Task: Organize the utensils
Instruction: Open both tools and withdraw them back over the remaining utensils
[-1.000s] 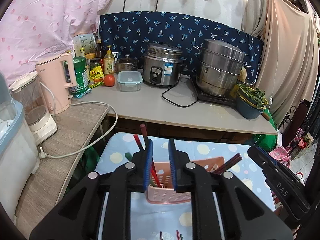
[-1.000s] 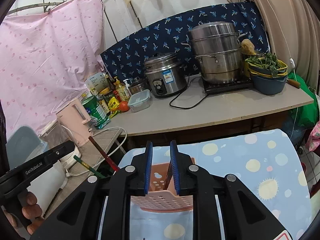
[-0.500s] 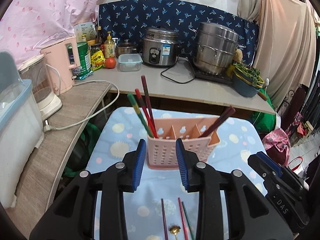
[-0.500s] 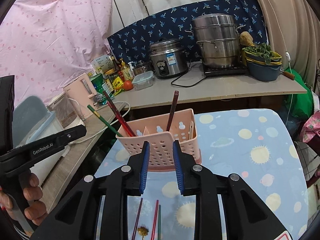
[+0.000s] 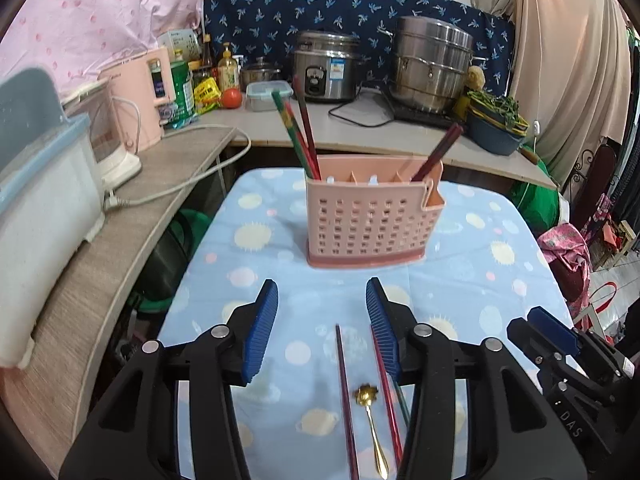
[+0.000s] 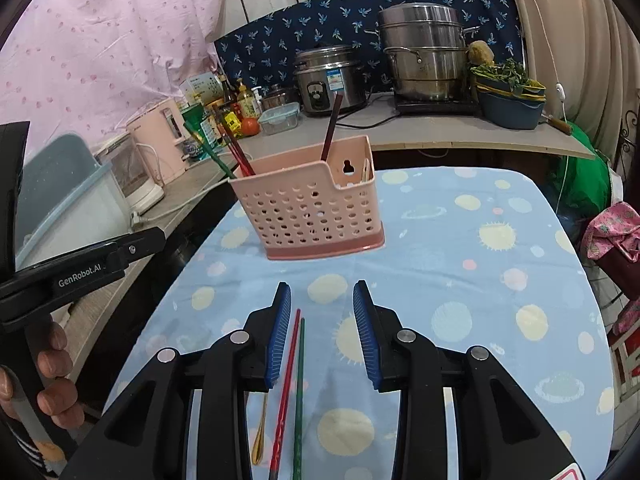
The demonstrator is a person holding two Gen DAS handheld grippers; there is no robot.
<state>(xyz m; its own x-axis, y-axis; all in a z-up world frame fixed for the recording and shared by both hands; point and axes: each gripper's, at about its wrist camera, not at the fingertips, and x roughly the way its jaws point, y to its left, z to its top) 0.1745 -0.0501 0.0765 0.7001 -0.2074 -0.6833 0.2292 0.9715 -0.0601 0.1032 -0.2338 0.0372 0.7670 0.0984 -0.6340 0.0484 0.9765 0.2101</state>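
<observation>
Four utensils [image 5: 362, 404]: loose on cloth, lower centre.
Holder [image 5: 370, 216]: mid-frame, now farther off.
Left gripper [image 5: 322, 330]: empty, jaws opening over utensils.
Right gripper [image 6: 322, 330]: likewise, opening.
Meaning: next pickup likely.

Caddy [image 5: 366, 220] stands on table [image 5: 480, 280], chopsticks [image 5: 346, 392] lying before it.

Rice cooker [image 5: 326, 66], steamer pot [image 5: 432, 64], perhaps tomato [image 5: 231, 98]

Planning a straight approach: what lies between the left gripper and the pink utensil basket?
Left wrist view: only bare spotted tablecloth lies between left gripper and basket.
</observation>
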